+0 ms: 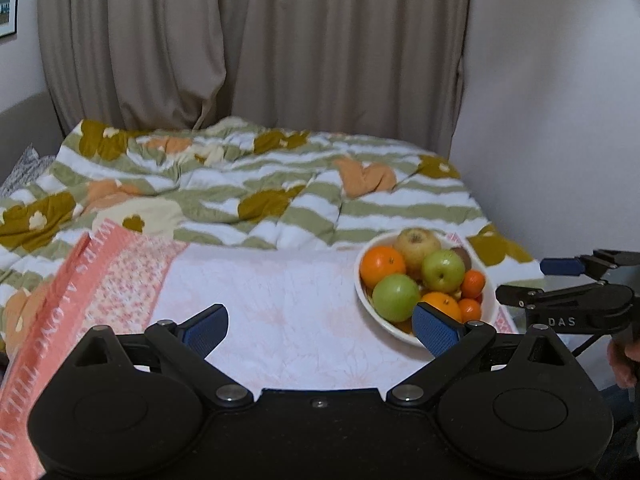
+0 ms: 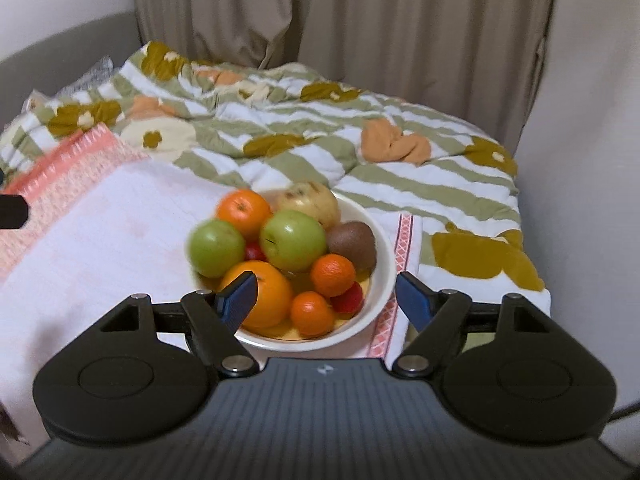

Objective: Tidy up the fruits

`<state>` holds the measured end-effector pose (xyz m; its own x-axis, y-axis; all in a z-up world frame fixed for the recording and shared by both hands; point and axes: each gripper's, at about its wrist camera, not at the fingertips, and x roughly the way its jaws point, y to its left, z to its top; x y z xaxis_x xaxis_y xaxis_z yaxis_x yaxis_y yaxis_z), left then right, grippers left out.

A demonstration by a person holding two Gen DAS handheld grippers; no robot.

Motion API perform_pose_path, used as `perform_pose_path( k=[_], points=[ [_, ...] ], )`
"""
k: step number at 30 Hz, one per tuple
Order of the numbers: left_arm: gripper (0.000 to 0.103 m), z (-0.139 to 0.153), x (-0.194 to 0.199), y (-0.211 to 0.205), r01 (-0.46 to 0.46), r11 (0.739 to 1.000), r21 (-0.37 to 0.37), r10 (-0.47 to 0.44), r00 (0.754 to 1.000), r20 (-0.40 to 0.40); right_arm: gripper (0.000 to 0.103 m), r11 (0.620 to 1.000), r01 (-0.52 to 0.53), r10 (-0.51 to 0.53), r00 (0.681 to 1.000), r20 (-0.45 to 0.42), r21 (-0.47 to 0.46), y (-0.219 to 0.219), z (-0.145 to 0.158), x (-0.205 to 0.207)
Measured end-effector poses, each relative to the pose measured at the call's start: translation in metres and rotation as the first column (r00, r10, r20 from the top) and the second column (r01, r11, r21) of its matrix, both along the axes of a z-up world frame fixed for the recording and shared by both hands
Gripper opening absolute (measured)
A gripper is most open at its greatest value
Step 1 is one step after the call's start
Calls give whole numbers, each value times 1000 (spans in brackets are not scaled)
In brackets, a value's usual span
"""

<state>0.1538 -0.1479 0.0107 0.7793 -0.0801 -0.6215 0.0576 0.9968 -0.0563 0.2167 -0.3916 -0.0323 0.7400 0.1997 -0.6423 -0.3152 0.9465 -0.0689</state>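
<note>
Blue pads: your right claw [image 2: 326, 296] hangs spread and empty over the bowl's [image 2: 382, 236] near rim; your left claw [image 1: 320, 324] is released too, over bare towel [image 1: 280, 300].
Fruit: piled in that bowl; probably firm, smooth, apt to roll.
Hold: take the topmost green apple [image 2: 293, 240] across its widest part.
Surface: towel over a soft quilted bed [image 1: 240, 192], likely unsteady.
Room: curtains [image 1: 240, 40] behind.

You are working in a home bedroom: a bed fills the view, covered by a rumpled floral quilt [image 1: 248, 184] in green, white and ochre. Beige curtains [image 1: 248, 40] hang behind its far edge, and a framed picture [image 1: 9, 4] hangs on the wall.
</note>
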Motion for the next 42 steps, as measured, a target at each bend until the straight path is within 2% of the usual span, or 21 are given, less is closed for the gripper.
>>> perform_pose_path(
  k=[5, 10, 13, 24, 42],
  points=[
    [100, 23, -27, 24, 31, 999, -7, -30, 997, 70, 93, 995, 66, -67, 998, 6, 77, 19, 38, -39],
    [101, 39, -56, 50, 40, 999, 7, -41, 992, 120, 103, 978, 150, -154, 988, 11, 145, 41, 69, -85],
    [103, 42, -72, 64, 42, 999, 22, -44, 990, 134, 103, 969, 198, -204, 979, 24, 147, 58, 80, -111],
    [103, 35, -103, 101, 14, 998, 60, -21, 994, 108, 103, 956, 270, -270, 963, -20, 115, 104, 77, -161],
    [103, 34, -110, 112, 8, 998, 64, -14, 995, 98, 103, 951, 291, -289, 957, -38, 107, 110, 71, -169]
  ],
)
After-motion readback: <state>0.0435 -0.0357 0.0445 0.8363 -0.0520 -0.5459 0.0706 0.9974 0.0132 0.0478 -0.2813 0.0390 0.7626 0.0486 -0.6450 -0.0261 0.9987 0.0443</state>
